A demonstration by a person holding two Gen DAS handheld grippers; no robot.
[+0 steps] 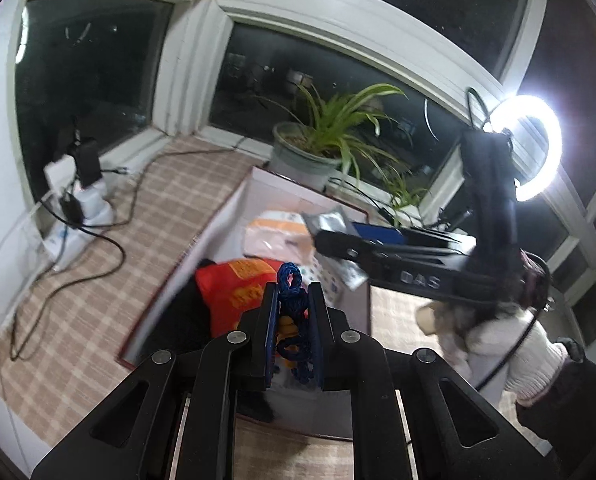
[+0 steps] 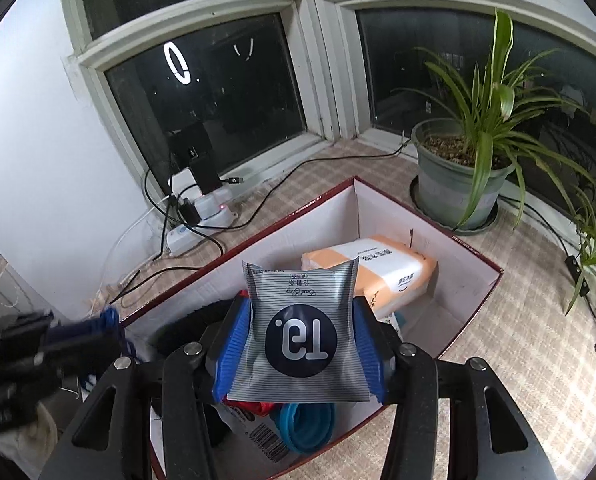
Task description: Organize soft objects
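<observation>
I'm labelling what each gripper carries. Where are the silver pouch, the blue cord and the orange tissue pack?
silver pouch (image 2: 300,328): right wrist view, on its dark round logo.
blue cord (image 1: 291,280): left wrist view, on the loops above the fingertips.
orange tissue pack (image 2: 382,268): right wrist view, on its top face.

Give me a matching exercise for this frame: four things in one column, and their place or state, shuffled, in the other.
Things:
1. silver sachet
2. blue cord
3. orange-and-white pack
4. potted plant

Places or states:
A. lying inside the box
B. standing outside the box, by the window
C. clamped in the right tongs
D. clamped in the left tongs

Pairs: 1-C, 2-D, 3-A, 4-B
</observation>
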